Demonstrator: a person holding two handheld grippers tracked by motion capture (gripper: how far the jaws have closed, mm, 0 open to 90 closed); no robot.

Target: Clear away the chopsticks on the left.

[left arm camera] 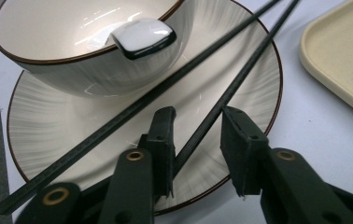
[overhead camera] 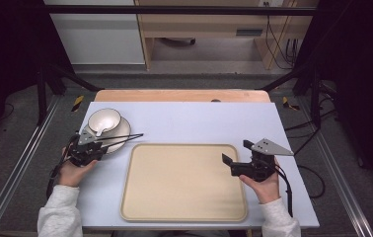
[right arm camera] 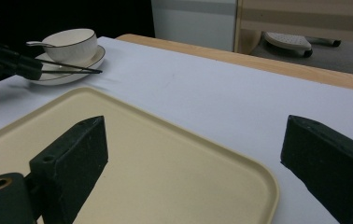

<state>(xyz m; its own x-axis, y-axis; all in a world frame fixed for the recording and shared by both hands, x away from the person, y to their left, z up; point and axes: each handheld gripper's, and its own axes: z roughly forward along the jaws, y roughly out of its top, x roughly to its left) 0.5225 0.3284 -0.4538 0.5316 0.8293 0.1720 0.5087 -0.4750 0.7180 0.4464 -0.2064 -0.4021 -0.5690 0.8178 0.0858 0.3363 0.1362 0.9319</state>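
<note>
A white bowl [overhead camera: 104,120] with a dark rim sits on a matching plate [overhead camera: 120,132] at the table's left, a spoon [left arm camera: 142,36] resting in it. Two black chopsticks [overhead camera: 125,137] lie across the plate's near side, tips pointing right. My left gripper [overhead camera: 103,144] is open at the plate's near edge. In the left gripper view one chopstick [left arm camera: 240,81] runs between its jaws and the other chopstick [left arm camera: 118,121] passes outside them. My right gripper [overhead camera: 236,151] is wide open and empty over the right edge of the beige tray [overhead camera: 184,197].
The tray [right arm camera: 165,154] holds nothing and takes up the table's middle. Bare blue-white tabletop [overhead camera: 199,118] lies behind it, with a wooden edge [overhead camera: 179,95] at the far side. Black frame poles stand at both far corners.
</note>
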